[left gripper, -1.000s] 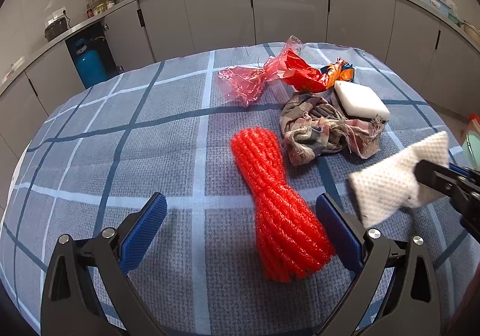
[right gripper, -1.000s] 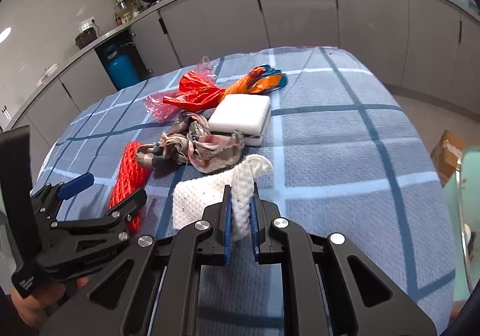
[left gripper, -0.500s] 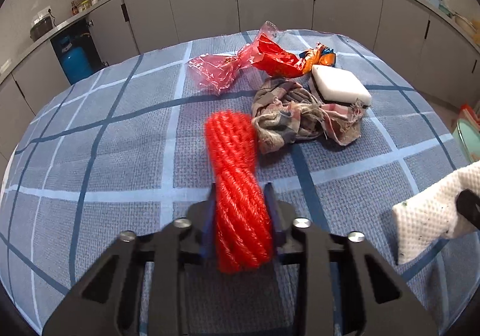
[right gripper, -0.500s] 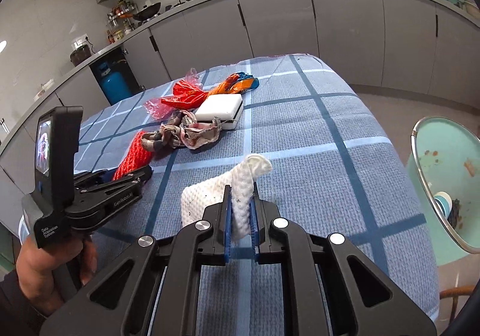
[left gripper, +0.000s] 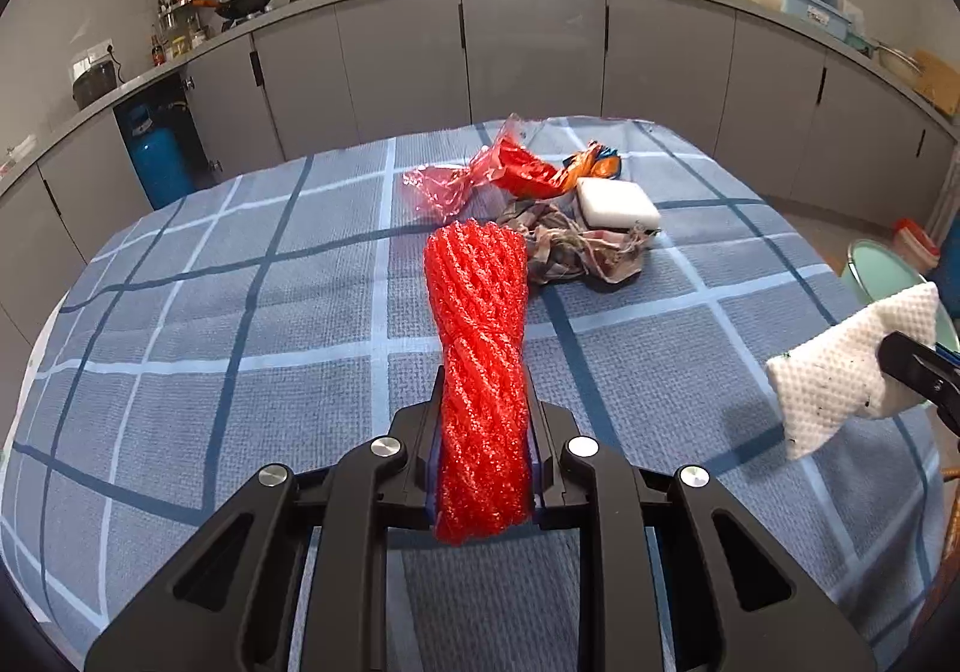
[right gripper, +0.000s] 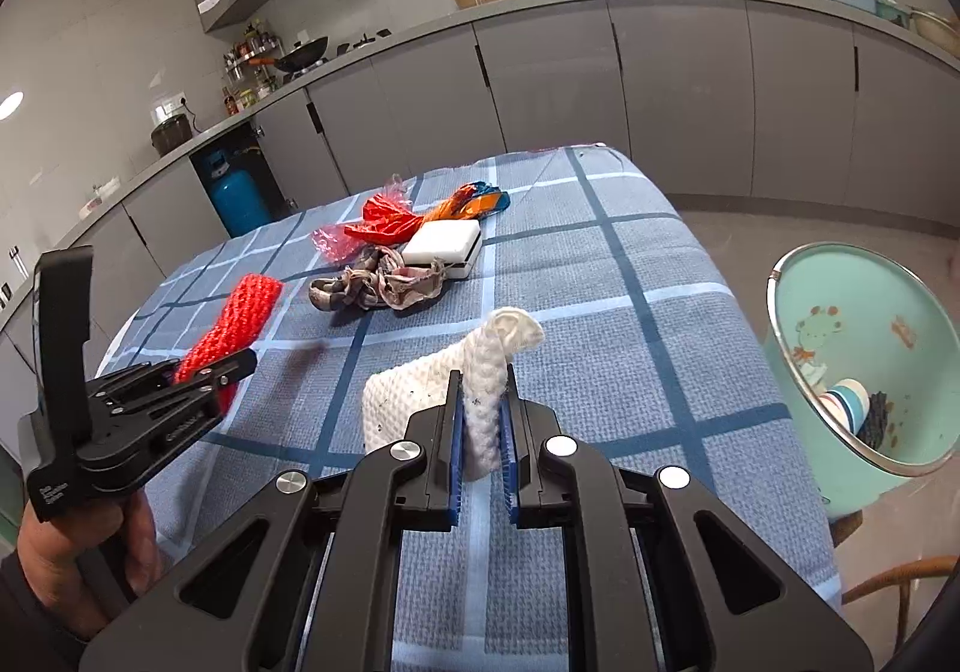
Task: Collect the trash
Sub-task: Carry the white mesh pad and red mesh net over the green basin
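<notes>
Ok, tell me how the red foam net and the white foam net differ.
The red foam net is a long twisted roll; the white foam net is a flatter folded sheet. The red one looks clean; the white one has dark specks. Both are meshy foam, each clamped in a gripper above the table.

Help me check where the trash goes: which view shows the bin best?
The right wrist view: the green bin beside the table shows its open mouth and trash inside. The left wrist view shows only a sliver of its rim at the right edge.
</notes>
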Available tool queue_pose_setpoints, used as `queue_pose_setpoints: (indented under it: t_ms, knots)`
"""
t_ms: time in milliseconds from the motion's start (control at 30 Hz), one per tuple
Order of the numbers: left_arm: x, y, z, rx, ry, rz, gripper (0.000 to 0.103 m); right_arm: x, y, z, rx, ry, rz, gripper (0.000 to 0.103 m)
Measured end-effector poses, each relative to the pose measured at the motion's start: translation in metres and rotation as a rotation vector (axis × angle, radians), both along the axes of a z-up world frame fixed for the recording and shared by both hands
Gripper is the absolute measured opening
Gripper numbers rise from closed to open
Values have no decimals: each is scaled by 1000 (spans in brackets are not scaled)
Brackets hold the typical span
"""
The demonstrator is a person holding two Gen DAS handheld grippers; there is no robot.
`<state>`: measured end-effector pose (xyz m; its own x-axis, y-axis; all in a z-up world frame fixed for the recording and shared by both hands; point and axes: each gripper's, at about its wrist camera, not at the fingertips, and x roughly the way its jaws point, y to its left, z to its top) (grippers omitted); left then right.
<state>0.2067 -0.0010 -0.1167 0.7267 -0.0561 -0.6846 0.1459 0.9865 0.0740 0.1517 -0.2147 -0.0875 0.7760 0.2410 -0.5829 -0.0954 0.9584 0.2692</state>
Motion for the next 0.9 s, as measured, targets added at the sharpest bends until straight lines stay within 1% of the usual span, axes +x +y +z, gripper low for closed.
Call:
queue_pose_setpoints:
  t_ms: [233,500,900]
  knots:
    - [-23,-18,14,38,-25,-33,20,-14,-13,7,10,-28,-21,12]
    - [-39,-41,33,52,-68,-78,20,-29,-25,18,18,-72,-42,12]
    - [-55,-76,40,79,-91,-134,21,-46,-54,27,32,-108,-88,12]
